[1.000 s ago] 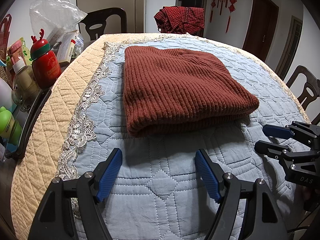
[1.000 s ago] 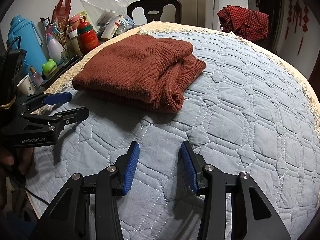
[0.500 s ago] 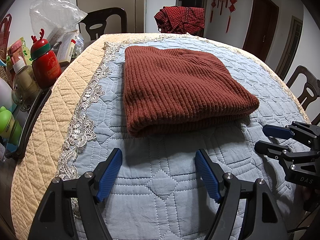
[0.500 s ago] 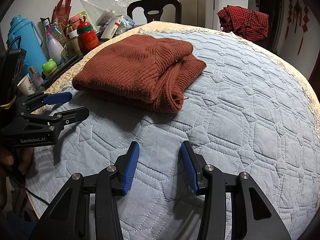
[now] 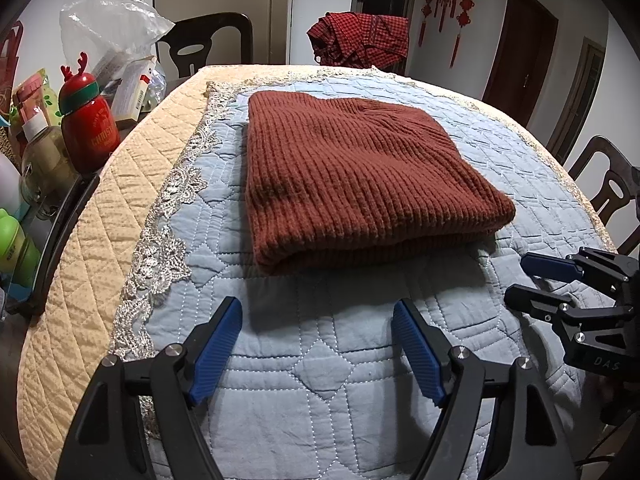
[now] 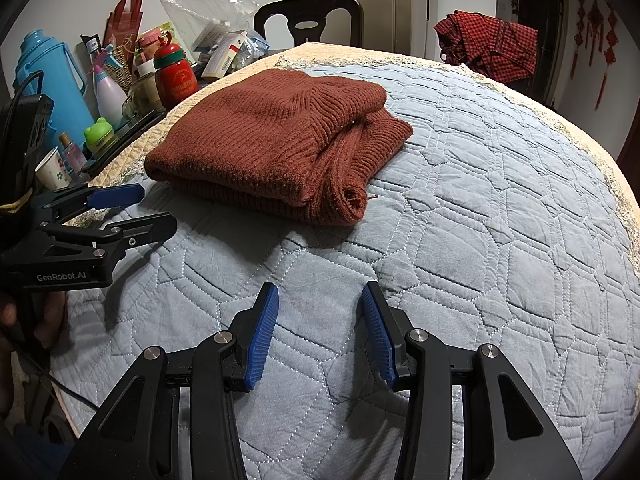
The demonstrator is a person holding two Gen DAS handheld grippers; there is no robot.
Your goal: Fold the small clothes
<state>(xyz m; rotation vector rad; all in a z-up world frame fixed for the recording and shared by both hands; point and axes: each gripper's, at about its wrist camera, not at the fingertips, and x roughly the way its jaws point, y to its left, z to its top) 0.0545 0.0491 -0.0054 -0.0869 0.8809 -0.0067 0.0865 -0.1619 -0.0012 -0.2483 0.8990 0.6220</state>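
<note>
- Plainly the folding looks done or nearly so: the rust-red knitted sweater (image 5: 352, 176) lies as a thick rectangular bundle on the blue quilted cover (image 5: 328, 360) of the worktop, and no tool touches it.
- Behind the sweater the room shows a dark chair (image 5: 208, 46), a red checked garment (image 5: 362, 40) draped over another seat, a dark door (image 5: 520, 48) and red hanging ornaments (image 5: 448, 4).
- Left of the sweater, past the cover's lace edge, stand a red bottle with antlers (image 5: 88, 124), a clear plastic bag (image 5: 108, 28) and other small bottles.
- Nearer than the sweater, the left gripper (image 5: 318, 344) hovers empty, its jaws wide and opening a little further.
- Right of the sweater's near edge, the right gripper (image 6: 320, 332) hangs with jaws partly apart, nothing between them.
- Judging by the loose rolled sleeve end (image 6: 352, 200) at the sweater's corner, the next move might be tucking it in, or fetching another garment.
</note>
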